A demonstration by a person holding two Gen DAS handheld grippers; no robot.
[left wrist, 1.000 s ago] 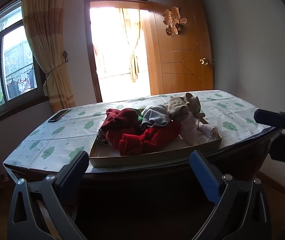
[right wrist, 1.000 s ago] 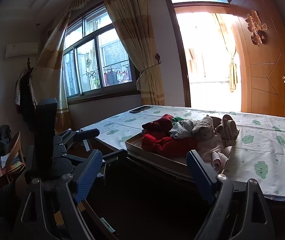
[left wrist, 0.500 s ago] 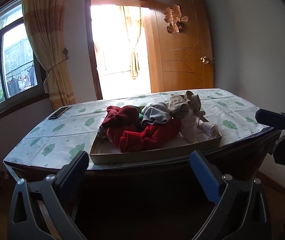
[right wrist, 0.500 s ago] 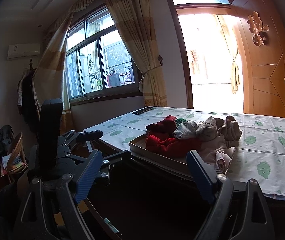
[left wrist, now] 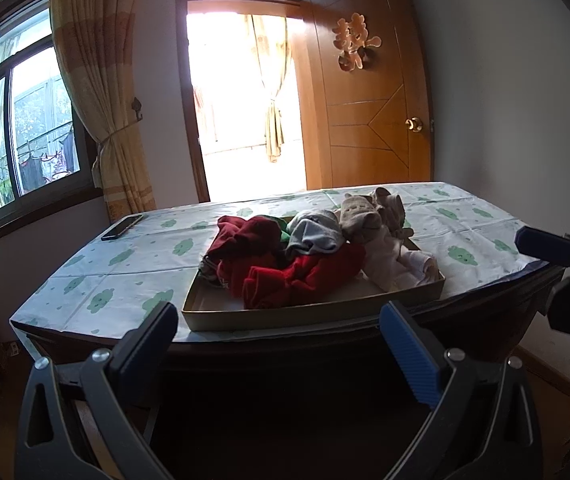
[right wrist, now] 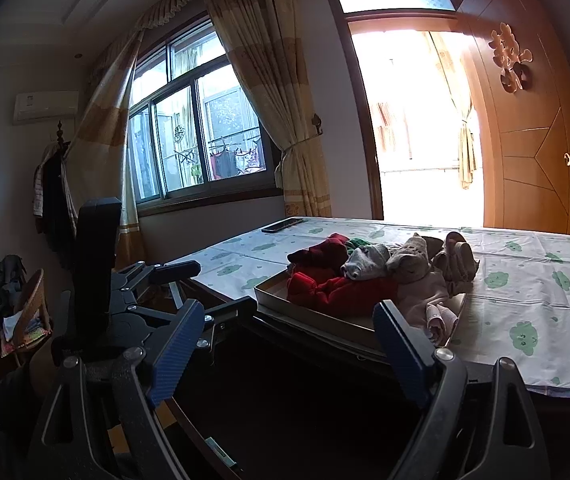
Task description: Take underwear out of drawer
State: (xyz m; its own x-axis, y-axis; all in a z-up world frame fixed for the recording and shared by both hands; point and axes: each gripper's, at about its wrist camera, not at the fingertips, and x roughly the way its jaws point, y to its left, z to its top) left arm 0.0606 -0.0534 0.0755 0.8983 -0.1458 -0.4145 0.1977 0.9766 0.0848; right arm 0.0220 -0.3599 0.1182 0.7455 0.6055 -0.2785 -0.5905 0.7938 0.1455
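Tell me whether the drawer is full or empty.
Full: the drawer on the table holds heaped red, grey and beige underwear.

Very little is changed. In the left wrist view the whole scene is shifted by a trace. The pale door ornament (left wrist: pixel 359 48) and the brass door knob (left wrist: pixel 415 124) are seen slightly further right than a second ago. The front wall of the shallow cardboard tray (left wrist: pixel 313 316) is seen marginally higher in the frame. In the right wrist view the same door ornament (right wrist: pixel 511 62) and the wall air conditioner (right wrist: pixel 45 108) are seen a touch lower than before. These shifts are faint, at the edge of what can be told.
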